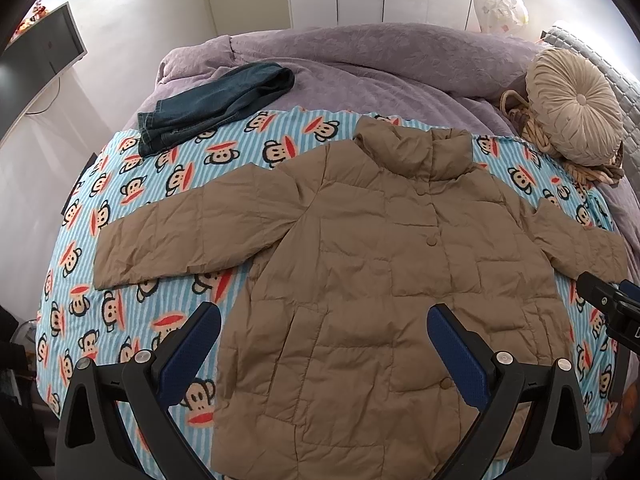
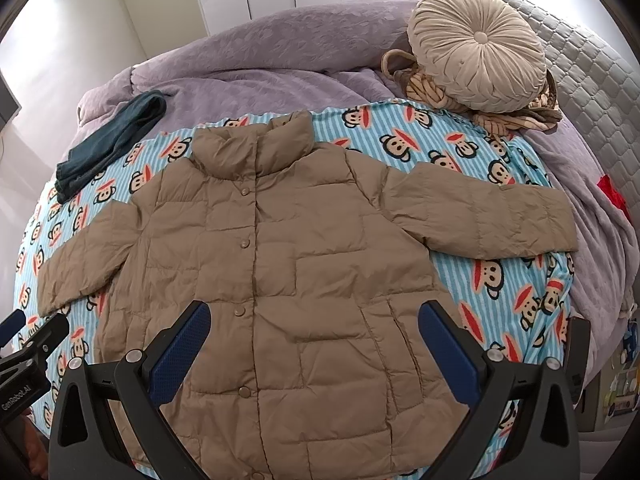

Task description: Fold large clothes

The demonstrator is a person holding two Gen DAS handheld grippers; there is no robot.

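Nearest my cameras are the two tools themselves: the left gripper (image 1: pixel 324 344) and the right gripper (image 2: pixel 314 340) both hang over the hem of the jacket with their jaws spread wide and nothing between them. From there I go by size. The bed (image 1: pixel 360 60), under its lilac cover, carries everything. On it lies the monkey-print blanket (image 1: pixel 132 200), and spread flat on that blanket, front up and snapped closed, is the tan puffer jacket (image 1: pixel 360 260), collar away from me and both sleeves stretched out to the sides. The round pleated cushion (image 2: pixel 480 52) sits at the far right corner, well apart from the jacket, and a pair of folded jeans (image 1: pixel 212 100) rests at the far left edge of the blanket. No fold looks begun, so I judge the first step is bringing a sleeve across the chest. To do it well I would take the left sleeve (image 1: pixel 180 232) near its cuff, pinch both layers of the slippery padded fabric, lift just enough to clear the body, and lay it straight across, while the other tool holds the shoulder so the jacket does not slide.
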